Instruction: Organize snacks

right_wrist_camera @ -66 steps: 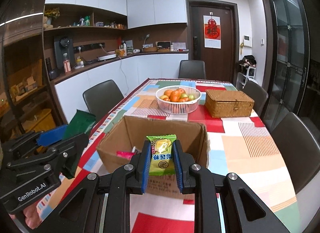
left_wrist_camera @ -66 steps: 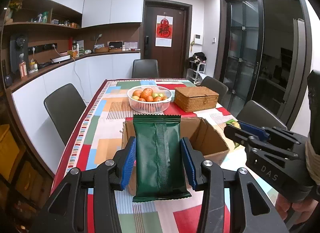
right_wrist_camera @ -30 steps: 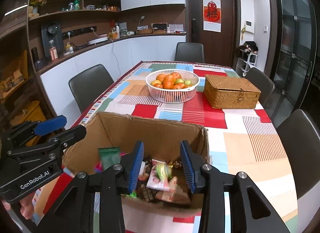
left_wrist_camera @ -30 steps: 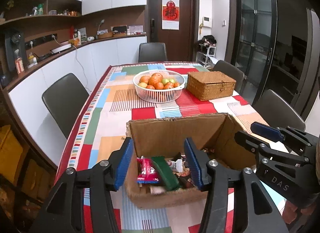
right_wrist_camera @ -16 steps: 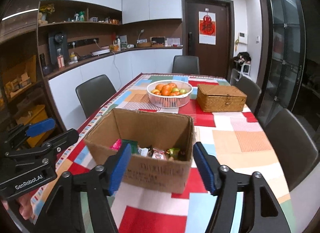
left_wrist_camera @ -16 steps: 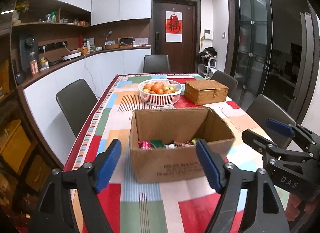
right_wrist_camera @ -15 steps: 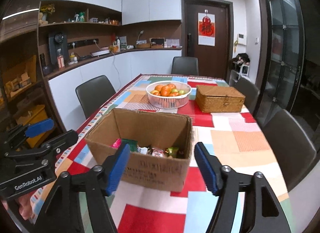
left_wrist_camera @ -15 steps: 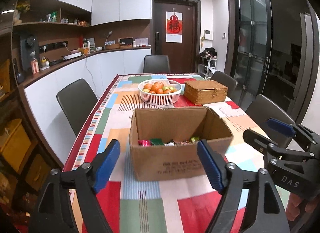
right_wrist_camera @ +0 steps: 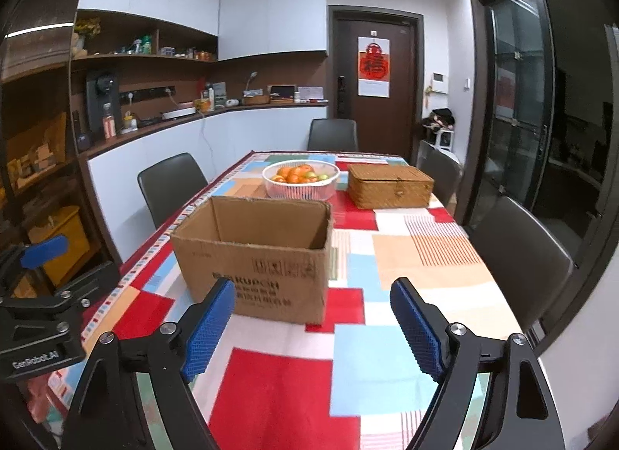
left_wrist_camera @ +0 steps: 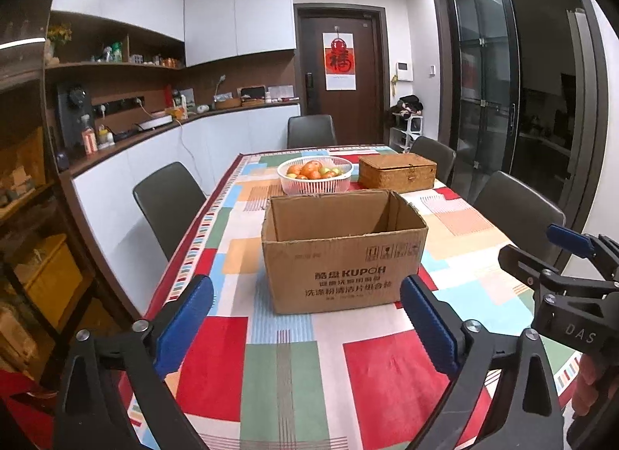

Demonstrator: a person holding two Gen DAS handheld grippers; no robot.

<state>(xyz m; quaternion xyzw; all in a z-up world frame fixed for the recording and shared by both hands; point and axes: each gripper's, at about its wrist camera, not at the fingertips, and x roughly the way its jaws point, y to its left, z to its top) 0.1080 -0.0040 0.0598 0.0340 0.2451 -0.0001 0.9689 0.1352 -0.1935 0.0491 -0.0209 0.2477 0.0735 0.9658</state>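
An open brown cardboard box (left_wrist_camera: 340, 256) (right_wrist_camera: 259, 256) stands on the patchwork tablecloth. From this low angle its contents are hidden behind the front wall. My left gripper (left_wrist_camera: 305, 303) hangs before the box over the near tablecloth, its jaws still opening with nothing between them. My right gripper (right_wrist_camera: 311, 305) sits beside it, also pulled back from the box, jaws opening and empty. In the left wrist view the right gripper (left_wrist_camera: 568, 256) shows at the right edge; in the right wrist view the left gripper (right_wrist_camera: 42, 268) shows at the left edge.
Behind the box stand a white basket of fruit (left_wrist_camera: 315, 175) (right_wrist_camera: 301, 179) and a wicker lidded box (left_wrist_camera: 396, 173) (right_wrist_camera: 390, 185). Dark chairs (left_wrist_camera: 168, 198) (right_wrist_camera: 518, 252) line both long sides of the table (left_wrist_camera: 294, 365). A counter and shelves run along the left wall.
Both grippers let their snack packets go into the box, then drew back toward the near table edge while their jaws spread wider. The box now looks smaller and its contents are out of sight.
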